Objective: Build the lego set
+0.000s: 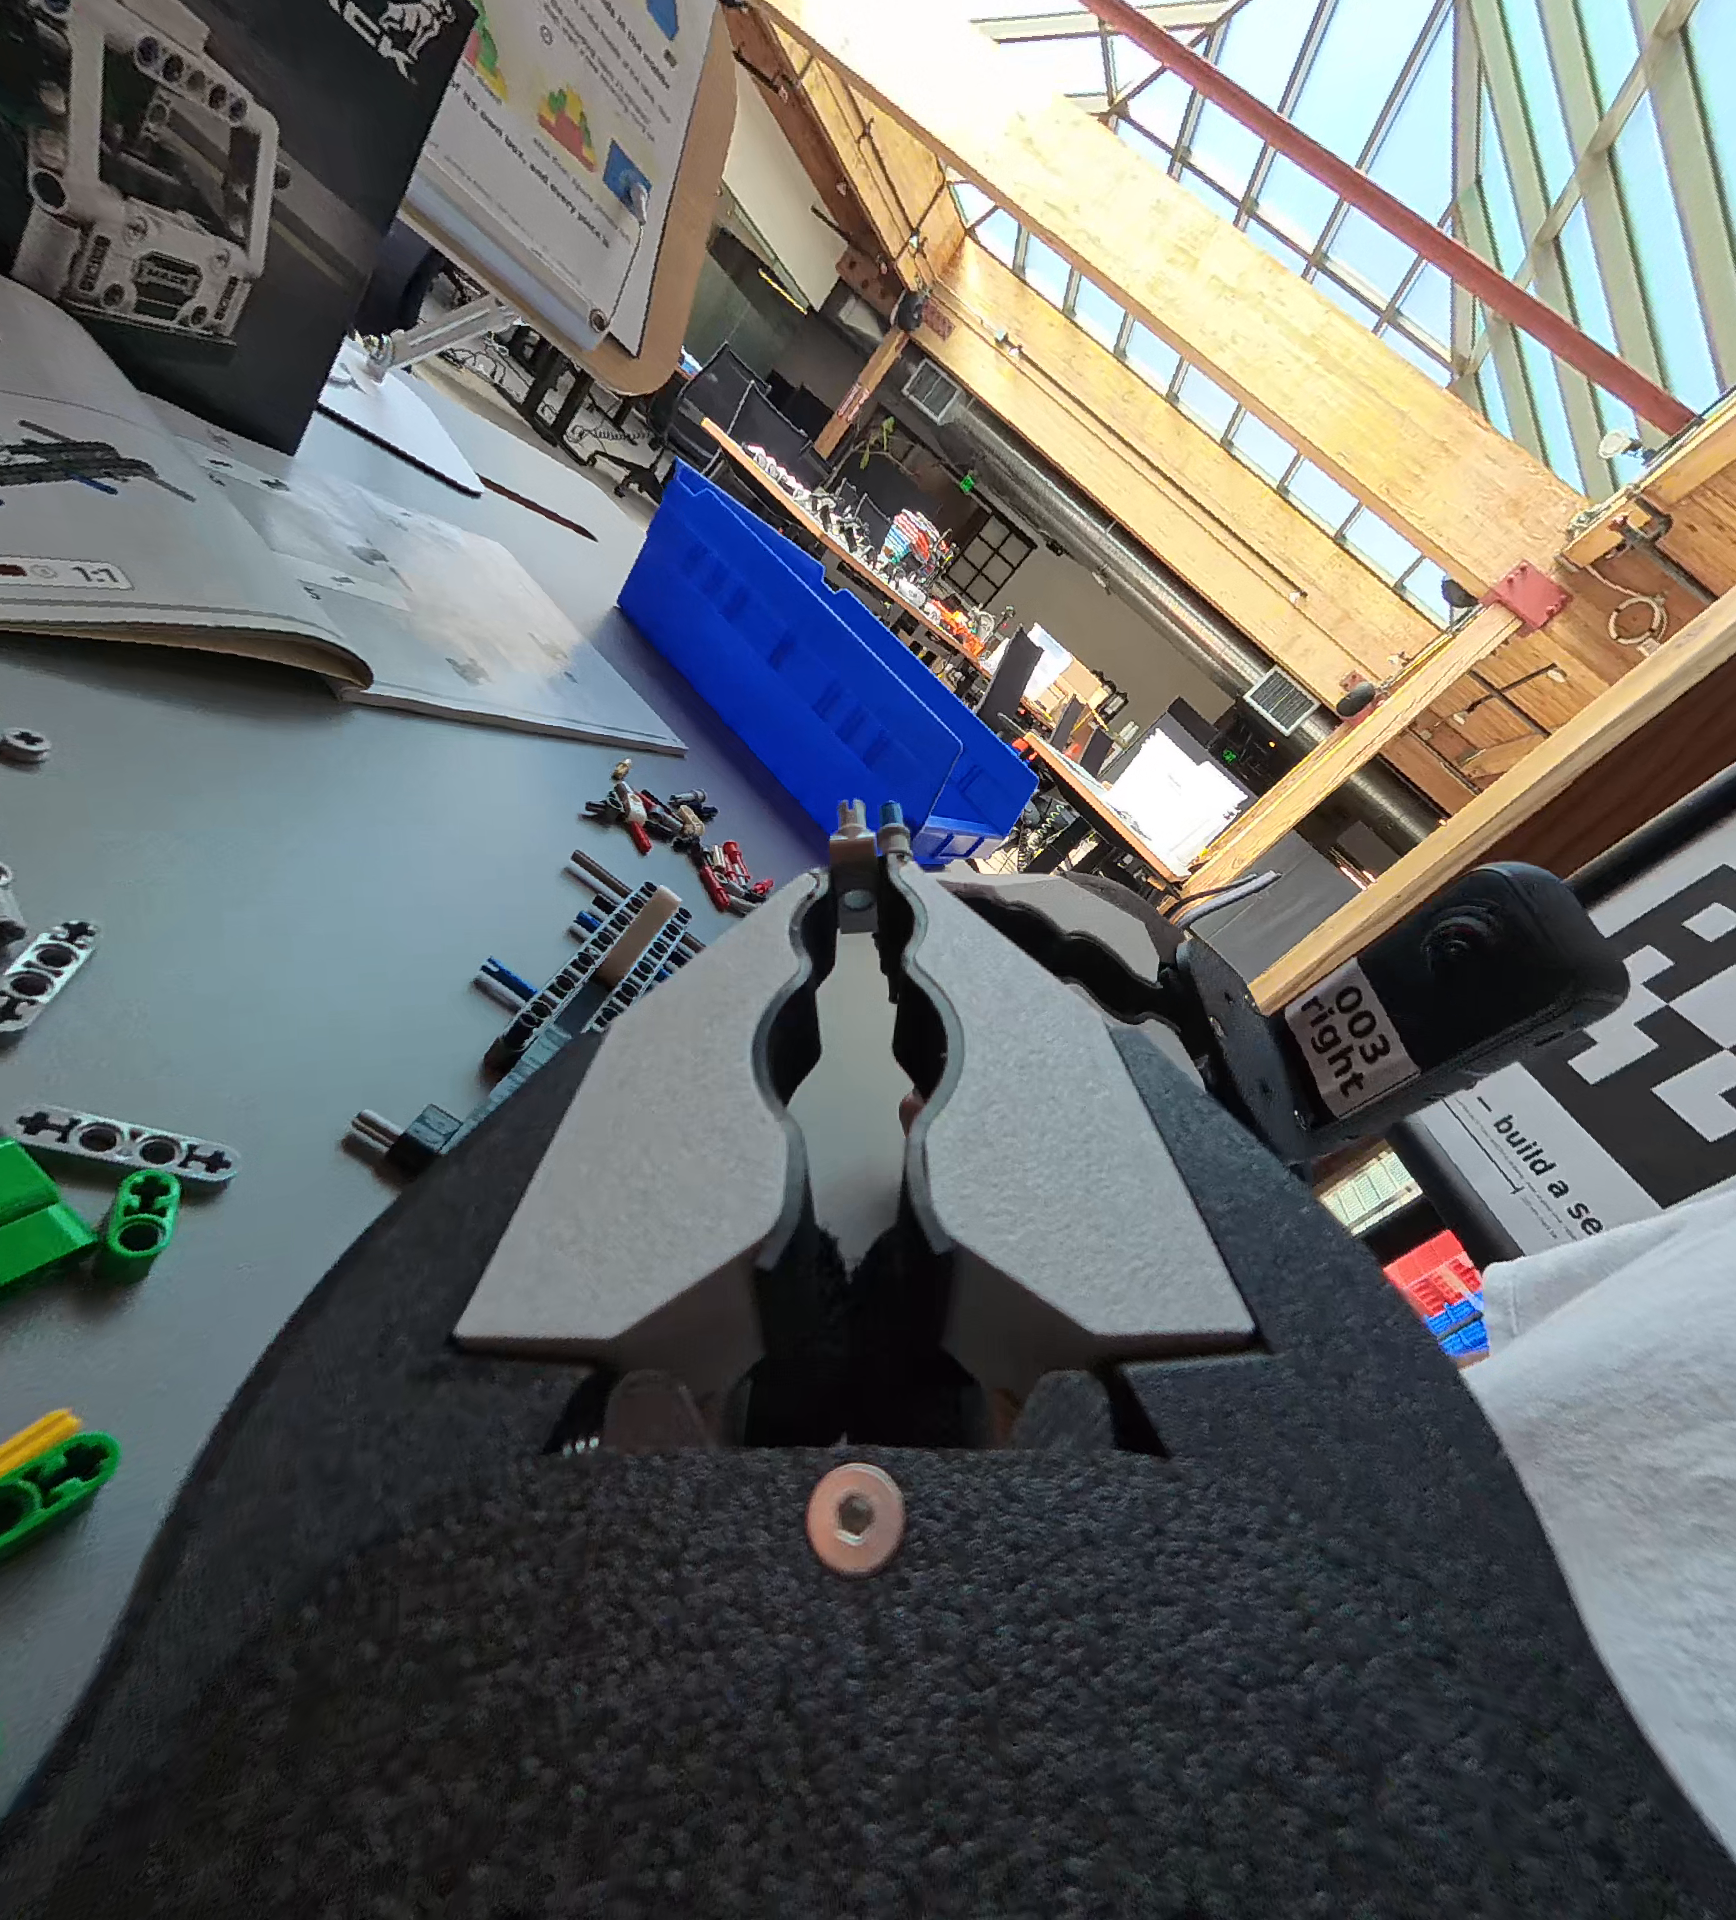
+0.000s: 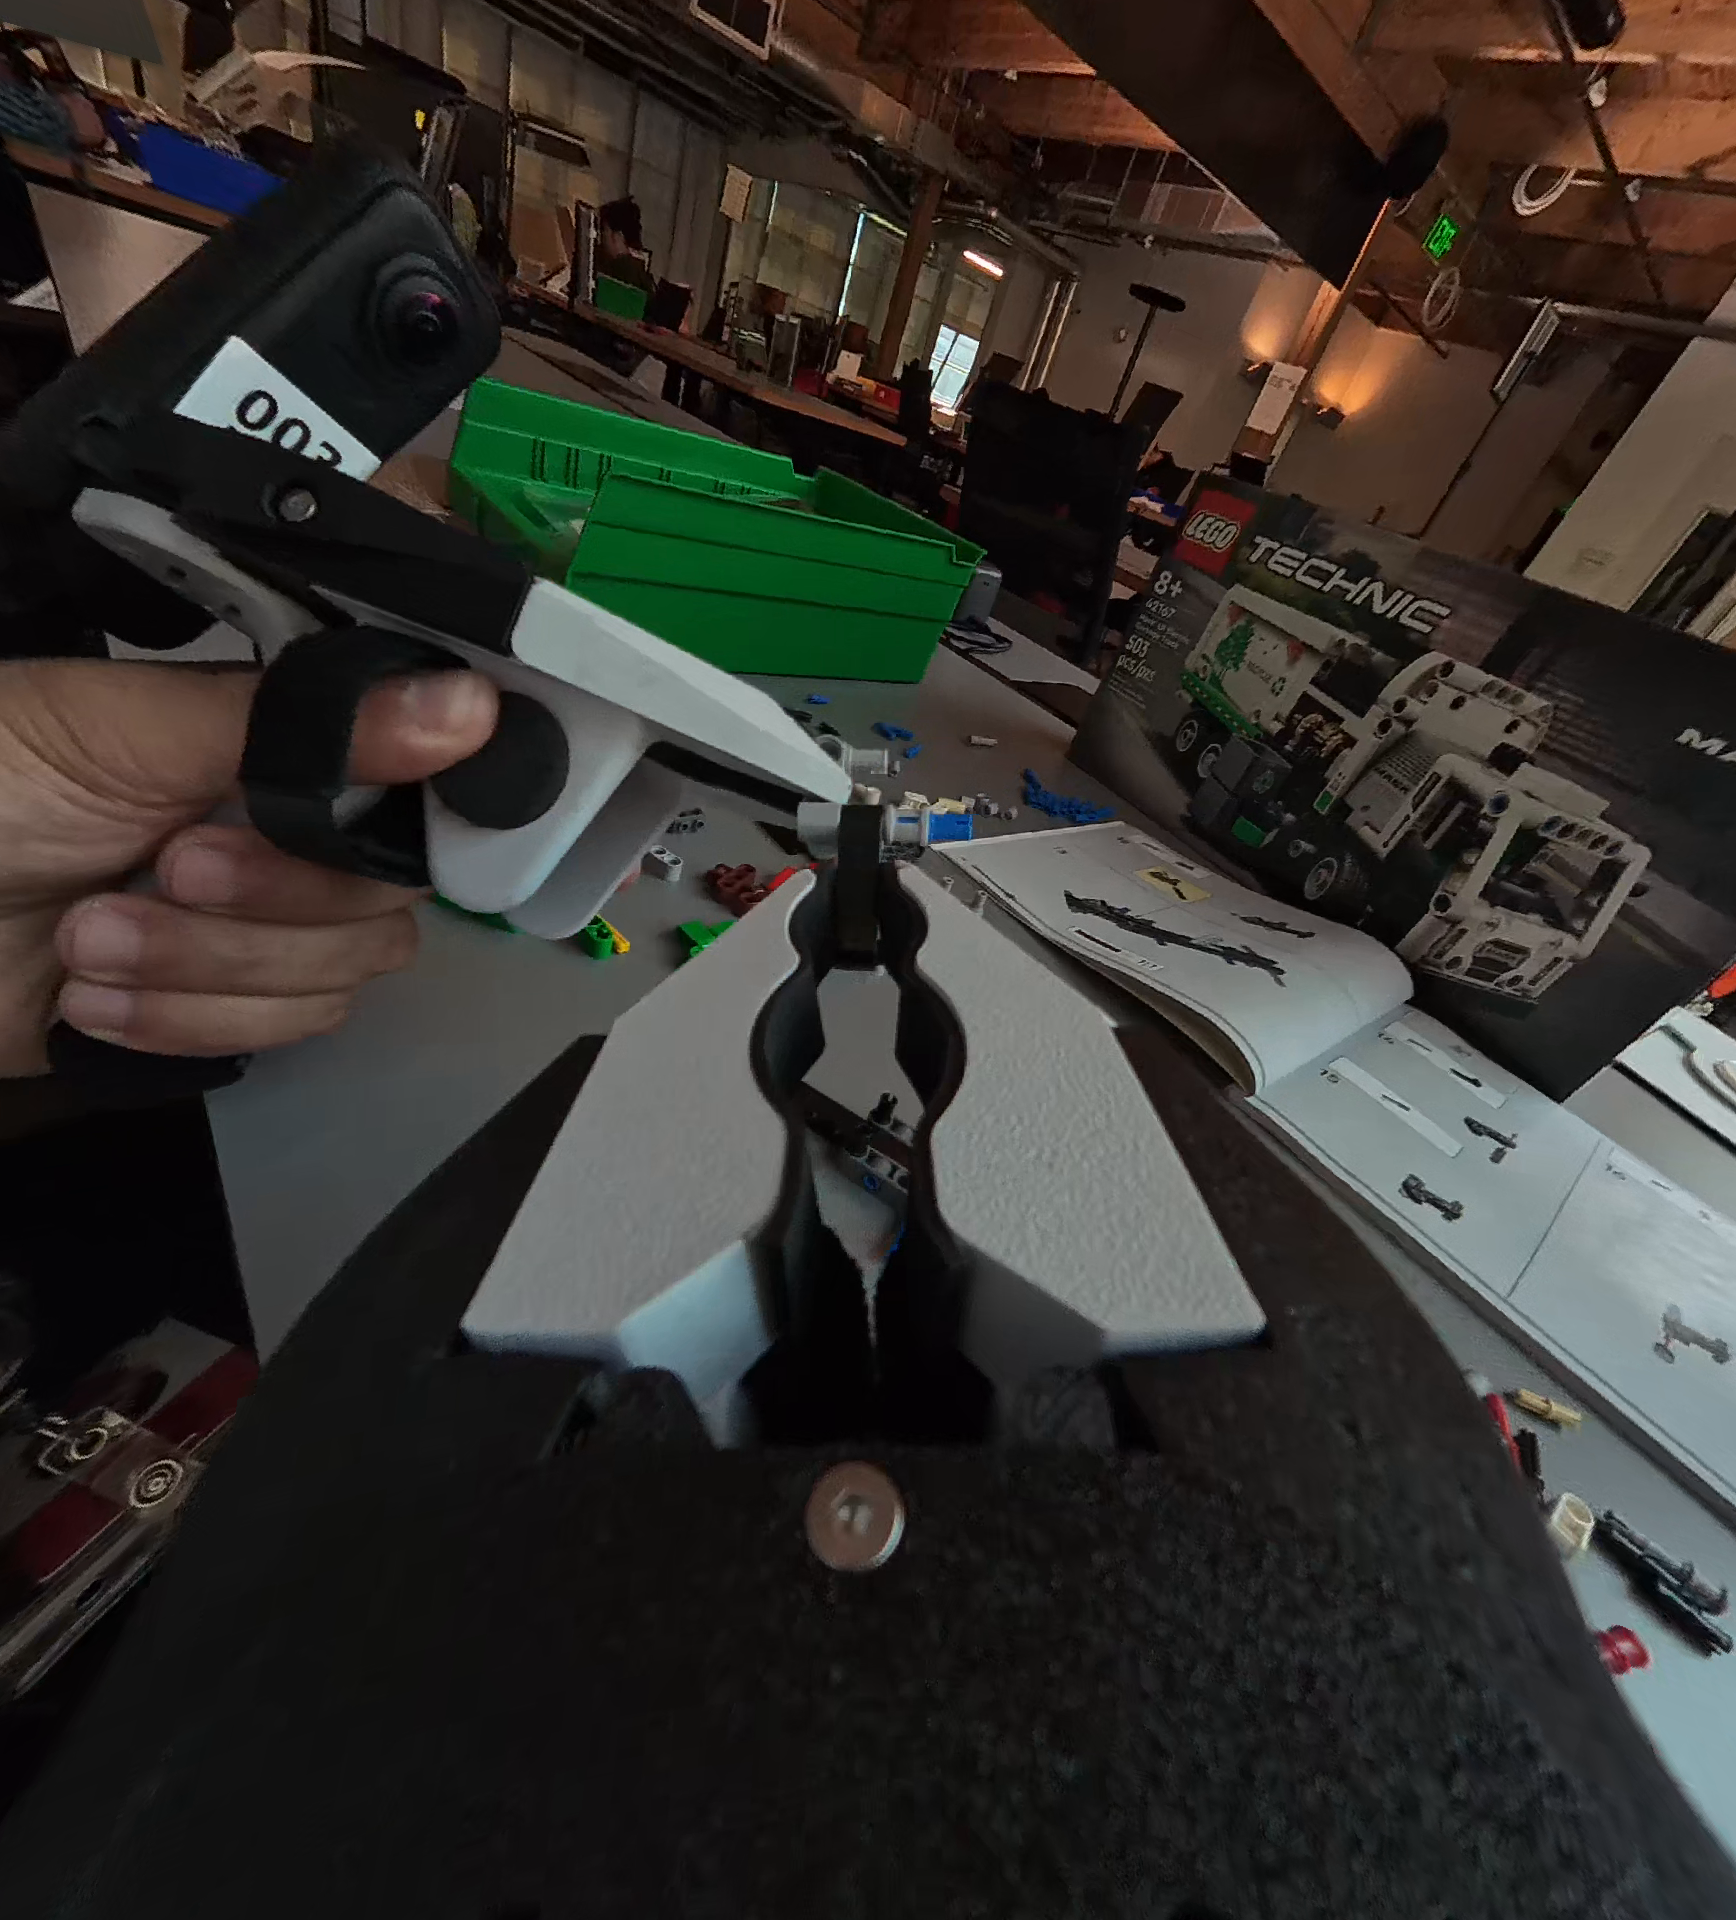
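Black textured housing fills the bottom of both wrist views, with grey fingers running forward from it. Left gripper [image 1: 859, 894] is clenched on a small grey connector [image 1: 851, 847] with a blue-tipped pin [image 1: 891, 821] beside it, both poking out past the fingertips, held in the air above the grey table [image 1: 251, 883]. Right gripper [image 2: 859, 904] is clamped on a black piece [image 2: 857, 883] standing upright between its tips; a grey pin [image 2: 822, 826] and a blue and white pin [image 2: 931, 826] stick out to either side of it. In the right wrist view the left gripper comes in from the left, gripped by a hand [image 2: 116, 831], and its tip meets the black piece, so the small assembly sits between the two grippers.

On the table in the left view, green parts [image 1: 22, 1216] and grey flat beams [image 1: 121, 1143] lie near the gripper. Farther out is a long black beam assembly [image 1: 594, 971] with blue pins, then a small heap of red and black pins [image 1: 677, 821]. An open manual [image 1: 220, 540] lies beyond, with the set box [image 1: 147, 187] propped behind it and a blue bin [image 1: 802, 665] to the right of them.

In the right view the manual [image 2: 1207, 935] lies right of the gripper, with the box [image 2: 1415, 748] behind it, and loose black and red parts [image 2: 1664, 1590] near the right edge. A green bin [image 2: 739, 561] stands farther back, with scattered blue pins [image 2: 1061, 800] in front.
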Tool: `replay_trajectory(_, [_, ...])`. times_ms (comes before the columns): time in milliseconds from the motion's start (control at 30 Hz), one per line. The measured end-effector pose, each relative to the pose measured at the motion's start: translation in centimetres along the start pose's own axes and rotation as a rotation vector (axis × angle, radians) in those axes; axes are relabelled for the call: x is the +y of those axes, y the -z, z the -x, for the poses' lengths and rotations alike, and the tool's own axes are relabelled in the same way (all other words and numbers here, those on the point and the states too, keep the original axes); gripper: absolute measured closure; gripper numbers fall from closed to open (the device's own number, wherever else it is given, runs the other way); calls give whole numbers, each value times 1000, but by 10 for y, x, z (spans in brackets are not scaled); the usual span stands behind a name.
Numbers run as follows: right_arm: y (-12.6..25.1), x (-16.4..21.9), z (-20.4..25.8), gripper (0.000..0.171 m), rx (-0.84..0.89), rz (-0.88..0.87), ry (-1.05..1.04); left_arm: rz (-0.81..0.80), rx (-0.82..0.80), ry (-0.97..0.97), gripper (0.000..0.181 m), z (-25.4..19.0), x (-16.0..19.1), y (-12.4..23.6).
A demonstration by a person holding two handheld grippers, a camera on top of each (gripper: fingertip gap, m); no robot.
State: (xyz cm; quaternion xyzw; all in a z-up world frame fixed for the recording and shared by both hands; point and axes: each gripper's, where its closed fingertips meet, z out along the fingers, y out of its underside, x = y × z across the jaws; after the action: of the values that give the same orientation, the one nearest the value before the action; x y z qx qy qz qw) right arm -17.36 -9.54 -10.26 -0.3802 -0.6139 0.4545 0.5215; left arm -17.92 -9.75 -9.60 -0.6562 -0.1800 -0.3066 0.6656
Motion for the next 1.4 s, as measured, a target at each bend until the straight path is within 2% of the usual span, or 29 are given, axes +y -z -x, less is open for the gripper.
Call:
replay_trajectory(233, [-1, 1, -2, 167, -22, -5, -60, 5, 42, 27, 175, -1, -2, 0])
replay_trajectory(367, [1, -1, -2, 167, -71, -26, -137, 25, 59, -65, 175, -5, -6, 9])
replay_trajectory(467, [1, -1, 2, 167, -140, -20, -188, 137, 91, -216, 173, -15, 2, 13])
replay_trajectory(633, [5, -8, 8, 167, -295, -20, -239, 323, 63, -486, 152, -11, 9, 23])
replay_trajectory(700, [10, -11, 19, 167, -420, -21, -259, 399, 108, -564, 152, -16, 15, 26])
replay_trajectory(833, [15, -16, 23, 167, -524, -31, -280, 536, 196, -704, 152, -23, 27, 26])
replay_trajectory(967, [17, -12, 28, 167, -550, 8, -231, 532, 195, -770, 162, -25, 22, 22])
replay_trajectory(1400, [16, -5, 34, 167, -549, 29, -174, 568, 207, -839, 163, -22, 26, 29])
